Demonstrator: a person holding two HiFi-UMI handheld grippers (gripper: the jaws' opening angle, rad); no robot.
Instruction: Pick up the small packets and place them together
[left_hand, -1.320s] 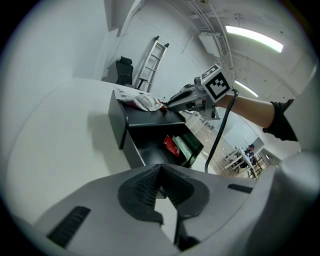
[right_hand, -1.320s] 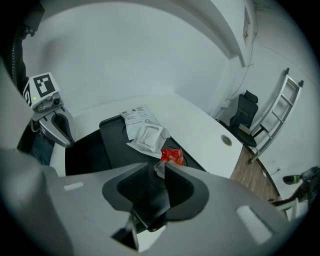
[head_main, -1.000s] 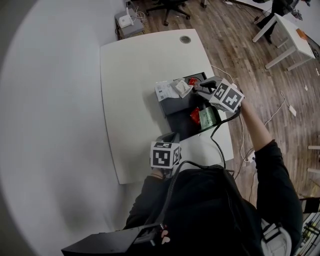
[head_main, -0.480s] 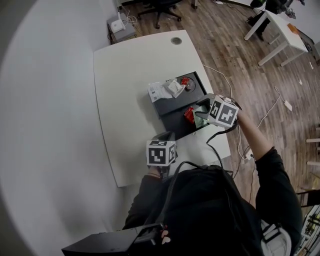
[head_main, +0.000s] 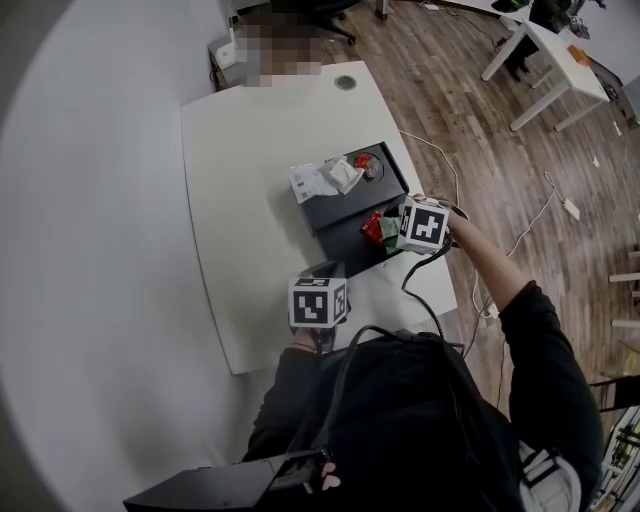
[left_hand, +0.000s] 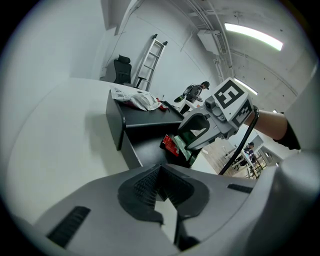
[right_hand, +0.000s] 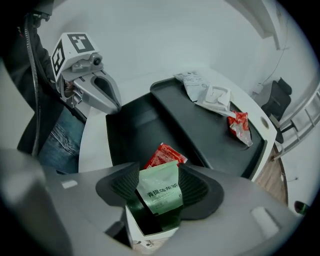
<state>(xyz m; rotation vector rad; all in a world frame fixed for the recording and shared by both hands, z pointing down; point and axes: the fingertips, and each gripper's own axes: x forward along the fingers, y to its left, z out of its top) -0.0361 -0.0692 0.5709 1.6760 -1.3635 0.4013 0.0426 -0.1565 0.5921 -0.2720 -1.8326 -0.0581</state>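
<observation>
The right gripper (right_hand: 159, 180), jaws just opened wide, straddles the pale green foil packet (right_hand: 159, 194) beside a red sachet (right_hand: 165, 154) on the near black tray (right_hand: 130, 131) (two gathered). On the far tray, crumpled white packets (right_hand: 212, 97) and a red wrapper (right_hand: 239, 127) are left to fetch. The left gripper (left_hand: 160, 192) has its jaws shut and empty.

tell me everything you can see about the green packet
The green packet is a small flat pouch, pale matte green, with dark printed characters and a sealed top edge. It sits between the wide-apart jaws of the right gripper, which have just been opening. The pads flank its side edges without visibly squeezing it. It is over the lower step of the black tray, with a red packet right behind it.
</observation>
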